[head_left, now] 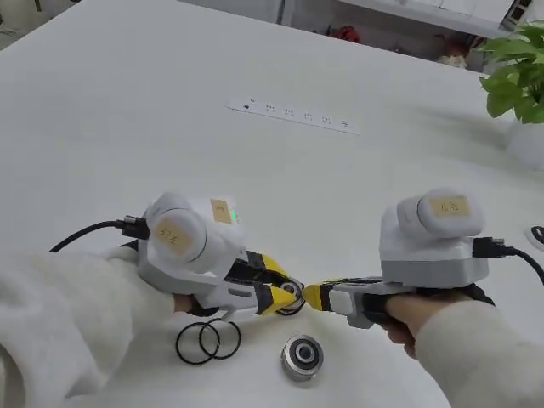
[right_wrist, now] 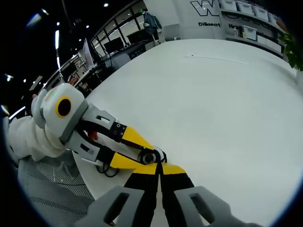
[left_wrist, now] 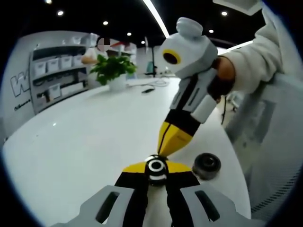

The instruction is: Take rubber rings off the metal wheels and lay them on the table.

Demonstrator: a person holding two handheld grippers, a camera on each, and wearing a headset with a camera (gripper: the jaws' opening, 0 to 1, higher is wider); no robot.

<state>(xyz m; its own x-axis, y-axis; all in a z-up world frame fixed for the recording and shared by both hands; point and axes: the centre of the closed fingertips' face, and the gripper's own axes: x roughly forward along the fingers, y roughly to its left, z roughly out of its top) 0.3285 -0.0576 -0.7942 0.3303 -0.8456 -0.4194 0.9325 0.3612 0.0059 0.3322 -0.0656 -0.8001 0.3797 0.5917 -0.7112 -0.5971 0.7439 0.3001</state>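
A small metal wheel (head_left: 292,297) is clamped between the yellow jaws of my left gripper (head_left: 286,293), just above the white table (head_left: 280,195). In the left gripper view the wheel (left_wrist: 156,168) sits at the jaw tips. My right gripper (head_left: 308,296) comes in from the right, its yellow tips shut on the thin black rubber ring (right_wrist: 160,152) at the wheel's edge. Two loose black rubber rings (head_left: 207,341) lie overlapping on the table below the left gripper. A second wheel (head_left: 303,356) lies flat near the front edge.
A white power strip (head_left: 293,115) lies across the middle of the table. A potted plant (head_left: 518,72) stands at the far right. Black cables trail from both grippers. White sleeves cover both of the person's arms.
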